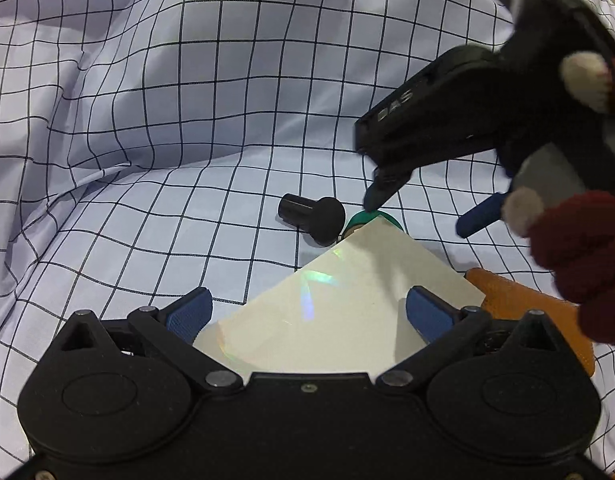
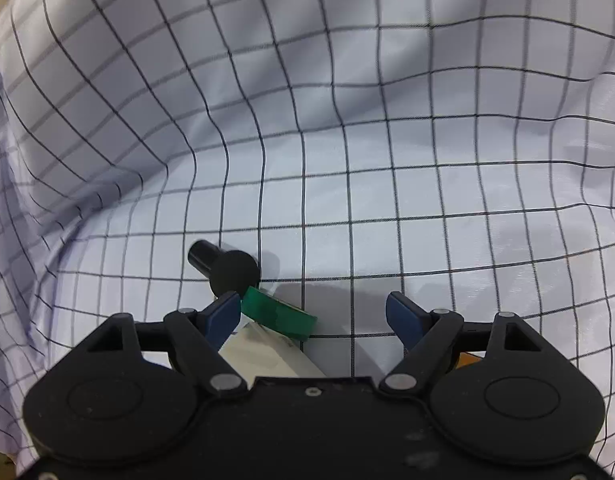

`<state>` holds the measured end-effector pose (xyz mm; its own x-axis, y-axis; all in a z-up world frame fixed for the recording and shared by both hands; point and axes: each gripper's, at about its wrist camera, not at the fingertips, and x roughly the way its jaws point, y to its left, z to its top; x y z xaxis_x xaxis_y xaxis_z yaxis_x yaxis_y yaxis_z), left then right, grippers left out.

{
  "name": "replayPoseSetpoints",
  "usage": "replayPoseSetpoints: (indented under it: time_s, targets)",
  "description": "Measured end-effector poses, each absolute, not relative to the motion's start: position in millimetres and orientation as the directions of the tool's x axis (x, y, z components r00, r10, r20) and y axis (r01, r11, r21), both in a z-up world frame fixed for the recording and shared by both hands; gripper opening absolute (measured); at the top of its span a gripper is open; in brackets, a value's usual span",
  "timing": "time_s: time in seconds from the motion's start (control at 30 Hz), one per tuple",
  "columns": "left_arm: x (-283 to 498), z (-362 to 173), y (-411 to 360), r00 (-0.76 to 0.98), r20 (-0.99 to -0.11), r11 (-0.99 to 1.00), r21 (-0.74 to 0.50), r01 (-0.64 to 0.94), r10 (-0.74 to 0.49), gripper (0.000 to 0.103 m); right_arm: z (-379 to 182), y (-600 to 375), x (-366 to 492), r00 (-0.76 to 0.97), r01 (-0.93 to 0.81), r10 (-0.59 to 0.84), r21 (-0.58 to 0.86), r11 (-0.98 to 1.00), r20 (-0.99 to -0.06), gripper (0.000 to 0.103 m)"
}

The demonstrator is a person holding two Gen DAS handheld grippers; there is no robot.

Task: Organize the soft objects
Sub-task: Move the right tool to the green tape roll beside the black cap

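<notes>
Checked cloth spread wide, small items lying at its middle.

The checked cloth (image 1: 147, 100) lies rumpled beneath a black knob (image 1: 313, 216), a green roll (image 2: 277, 314) just beside it and a pale card (image 1: 327, 308) overlapping the roll. The left hand-held gripper (image 1: 307, 312) hangs open over the card, gripping nothing; the right hand-held gripper (image 2: 313, 318), in a red-gloved hand (image 1: 579, 248), stands open and empty above the roll.

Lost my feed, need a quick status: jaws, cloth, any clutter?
Left gripper open over a white card. Right gripper open, empty. Checked cloth rumpled, ungrasped. Black knob and green tape roll lying on it.
</notes>
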<state>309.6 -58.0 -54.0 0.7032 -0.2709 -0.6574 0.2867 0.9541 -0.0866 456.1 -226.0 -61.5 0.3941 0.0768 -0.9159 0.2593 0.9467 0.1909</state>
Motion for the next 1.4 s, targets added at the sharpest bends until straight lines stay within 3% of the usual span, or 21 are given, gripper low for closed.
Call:
replayPoseSetpoints:
  time_s: [0.13, 0.3, 0.47, 0.83, 1.13, 1.27, 1.4]
  targets:
    - [312, -53, -57, 0.696, -0.663, 0.953, -0.093, 0.289, -0.276, 0.101, -69, -231, 467, 0.374, 0.270, 0.047, 0.157, 0.950, -0.926, 0.079]
    - [314, -54, -55, 0.689, -0.667, 0.951, -0.106, 0.291, -0.285, 0.101, -59, -248, 477, 0.424, 0.338, -0.132, 0.021, 0.941, -0.896, 0.080]
    - [315, -54, -54, 0.686, -0.667, 0.950, -0.115, 0.290, -0.290, 0.101, -49, -259, 464, 0.433, 0.309, -0.016, 0.132, 0.942, -0.901, 0.080]
    - [318, -54, -49, 0.674, -0.676, 0.950, -0.142, 0.277, -0.298, 0.101, -45, -257, 426, 0.410, 0.230, 0.032, 0.137, 0.963, -0.911, 0.080]
    - [319, -55, -49, 0.670, -0.682, 0.952, -0.144, 0.272, -0.294, 0.101, -56, -252, 444, 0.396, 0.220, 0.002, 0.097, 0.971, -0.918, 0.082]
    - [319, -55, -49, 0.668, -0.683, 0.952, -0.145, 0.271, -0.294, 0.101, -54, -250, 462, 0.462, 0.283, -0.204, -0.074, 0.956, -0.863, 0.082]
    - [319, -56, -48, 0.667, -0.683, 0.951, -0.147, 0.271, -0.296, 0.101, -46, -260, 456, 0.480, 0.297, -0.125, 0.027, 0.955, -0.868, 0.082]
